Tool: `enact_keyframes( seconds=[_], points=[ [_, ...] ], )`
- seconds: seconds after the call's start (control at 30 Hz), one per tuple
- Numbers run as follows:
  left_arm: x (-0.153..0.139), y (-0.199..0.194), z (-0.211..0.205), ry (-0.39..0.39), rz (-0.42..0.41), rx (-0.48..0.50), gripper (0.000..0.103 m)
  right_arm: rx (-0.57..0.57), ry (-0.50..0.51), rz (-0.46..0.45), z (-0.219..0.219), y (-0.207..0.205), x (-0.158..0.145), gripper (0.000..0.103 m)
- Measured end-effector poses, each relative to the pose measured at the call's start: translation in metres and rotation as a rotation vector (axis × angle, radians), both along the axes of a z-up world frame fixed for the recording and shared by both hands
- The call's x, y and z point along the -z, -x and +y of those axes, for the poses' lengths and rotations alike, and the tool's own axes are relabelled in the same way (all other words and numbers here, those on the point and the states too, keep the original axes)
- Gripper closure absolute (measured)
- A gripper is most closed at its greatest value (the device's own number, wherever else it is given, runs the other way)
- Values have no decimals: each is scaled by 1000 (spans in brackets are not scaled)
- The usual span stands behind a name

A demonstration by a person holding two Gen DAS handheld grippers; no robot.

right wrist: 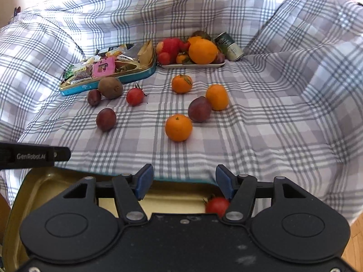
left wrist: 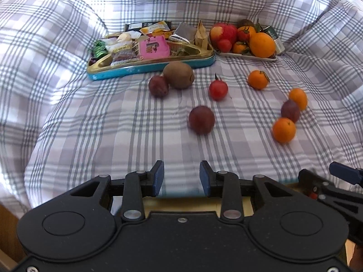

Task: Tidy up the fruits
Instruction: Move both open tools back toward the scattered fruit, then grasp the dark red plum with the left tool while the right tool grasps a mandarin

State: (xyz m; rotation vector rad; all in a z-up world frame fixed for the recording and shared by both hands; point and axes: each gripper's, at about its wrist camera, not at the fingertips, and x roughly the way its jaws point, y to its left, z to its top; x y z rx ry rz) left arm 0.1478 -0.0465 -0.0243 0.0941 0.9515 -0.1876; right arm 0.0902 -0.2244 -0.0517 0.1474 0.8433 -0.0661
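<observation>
Sorting the loose fruit into the near tin is the step I judge to be in hand: one small red tomato-like fruit [right wrist: 217,205] already lies in the gold-lined tin tray [right wrist: 40,188] right under my right gripper [right wrist: 184,183], whose blue-padded jaws stand wide apart and hold nothing. My left gripper [left wrist: 181,178] hovers beside it over the grey-and-white checked cloth [left wrist: 113,136], jaws moderately parted and likewise empty. Out on the cloth the rest waits: the nearest round orange mandarin [right wrist: 178,127], with a dark purple plum [right wrist: 199,109] just behind it touching a second orange mandarin [right wrist: 217,97]; a leafy-stemmed mandarin [right wrist: 181,83] farther back; then to the left a red stemmed tomato [right wrist: 135,96], a lone dark plum [right wrist: 106,119], and a brown fuzzy kiwi [right wrist: 110,88] touching another small plum [right wrist: 94,97]. Behind them sit a teal tin of wrapped snacks [right wrist: 109,77] and a white plate [right wrist: 192,65] heaped with fruit. Next, I think, my right jaws should reach for the nearest mandarin, staying wide enough to straddle it and closing gently so it doesn't roll.
</observation>
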Motion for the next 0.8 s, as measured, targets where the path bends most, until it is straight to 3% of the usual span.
enact_keyframes(
  seconds=[0.13, 0.37, 0.8],
  points=[
    [7, -23, -4, 13, 43, 18, 60, -13, 51, 0, 4, -19, 4, 39],
    [21, -52, -8, 35, 136, 8, 60, -12, 48, 44, 4, -50, 15, 39],
    [29, -69, -7, 19, 140, -10, 60, -1, 45, 109, 3, -81, 34, 44]
  ],
)
